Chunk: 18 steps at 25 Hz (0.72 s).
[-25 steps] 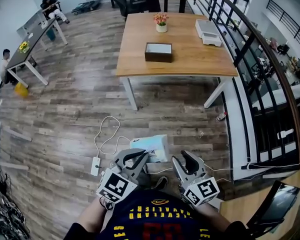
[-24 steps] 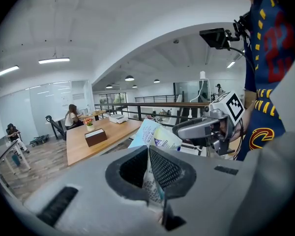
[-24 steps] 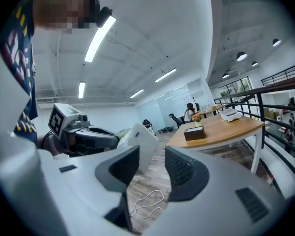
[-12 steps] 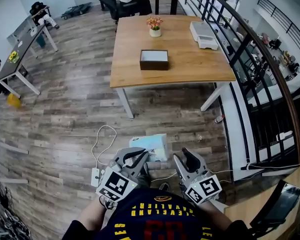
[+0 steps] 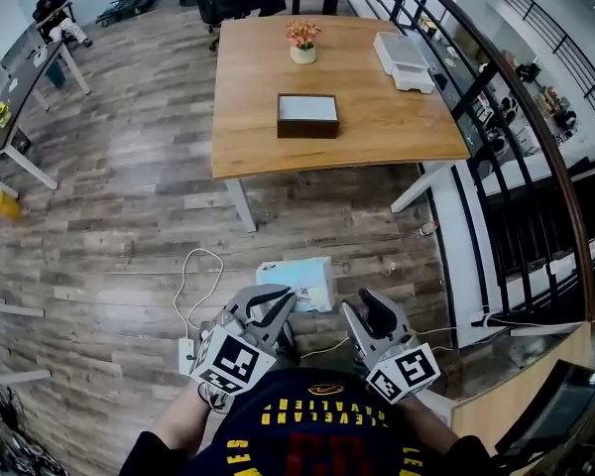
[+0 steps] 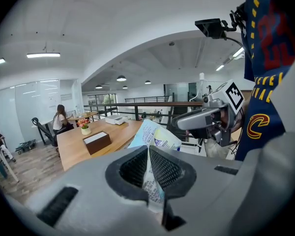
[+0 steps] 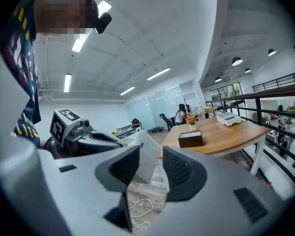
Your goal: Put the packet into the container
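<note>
**Q:** What is noted first, by size?
**A:** A wood-plank floor [image 5: 109, 196] is recorded across most of the head view. A large wooden table [image 5: 377, 127] is seen well ahead of the person. A dark railing [image 5: 516, 97] is seen along the table's right side.

**Q:** What is logged on the tabletop?
**A:** The container [image 5: 308, 115], a dark brown open box with a pale inside, is found near the middle. White trays [image 5: 405, 59] are stacked by the far right corner. A pot of flowers [image 5: 302, 43] is set at the far edge. All three are kept apart from one another.

**Q:** How are the tools observed?
**A:** Both are held low, close to the body, well short of the table. The left gripper [image 5: 278, 300] is seen with its jaws closed and clamped on the packet [image 5: 299, 284]. The right gripper [image 5: 362, 307] is held just beside it. Its jaws are parted and nothing is pinched between them.

**Q:** Where is the packet placed?
**A:** It is pinched by one edge in the left gripper's jaws. The rest, pale blue and white with small print, is seen sticking out ahead above the floor. It is well apart from the container.

**Q:** Anything smaller?
**A:** A white power strip [image 5: 186, 355] is noted on the floor left of the left gripper. A looped white cable [image 5: 193, 266] is trailed from it.
</note>
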Each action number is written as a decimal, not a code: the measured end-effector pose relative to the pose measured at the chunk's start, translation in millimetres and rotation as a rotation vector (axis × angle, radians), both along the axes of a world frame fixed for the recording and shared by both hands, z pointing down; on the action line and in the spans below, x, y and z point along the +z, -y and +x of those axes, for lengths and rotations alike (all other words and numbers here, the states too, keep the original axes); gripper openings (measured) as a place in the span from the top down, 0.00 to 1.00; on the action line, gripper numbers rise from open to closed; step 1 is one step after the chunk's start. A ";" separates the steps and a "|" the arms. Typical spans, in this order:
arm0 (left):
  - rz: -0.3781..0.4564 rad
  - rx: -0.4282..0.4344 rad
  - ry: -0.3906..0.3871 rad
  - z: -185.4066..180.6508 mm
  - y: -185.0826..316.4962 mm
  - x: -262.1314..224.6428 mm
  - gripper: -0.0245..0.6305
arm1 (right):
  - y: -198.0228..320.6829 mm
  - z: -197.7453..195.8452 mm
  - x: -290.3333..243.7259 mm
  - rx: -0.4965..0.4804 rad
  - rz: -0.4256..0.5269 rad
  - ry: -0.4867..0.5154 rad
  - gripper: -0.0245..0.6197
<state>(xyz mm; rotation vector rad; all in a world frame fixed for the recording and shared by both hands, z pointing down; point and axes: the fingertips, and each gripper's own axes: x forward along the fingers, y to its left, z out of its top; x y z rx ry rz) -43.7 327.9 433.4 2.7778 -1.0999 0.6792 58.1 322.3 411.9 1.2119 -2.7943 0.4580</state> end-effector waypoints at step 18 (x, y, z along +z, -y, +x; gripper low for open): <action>-0.043 -0.028 0.002 -23.2 78.7 8.7 0.94 | 77.5 -30.2 10.0 -0.058 -0.041 0.022 0.73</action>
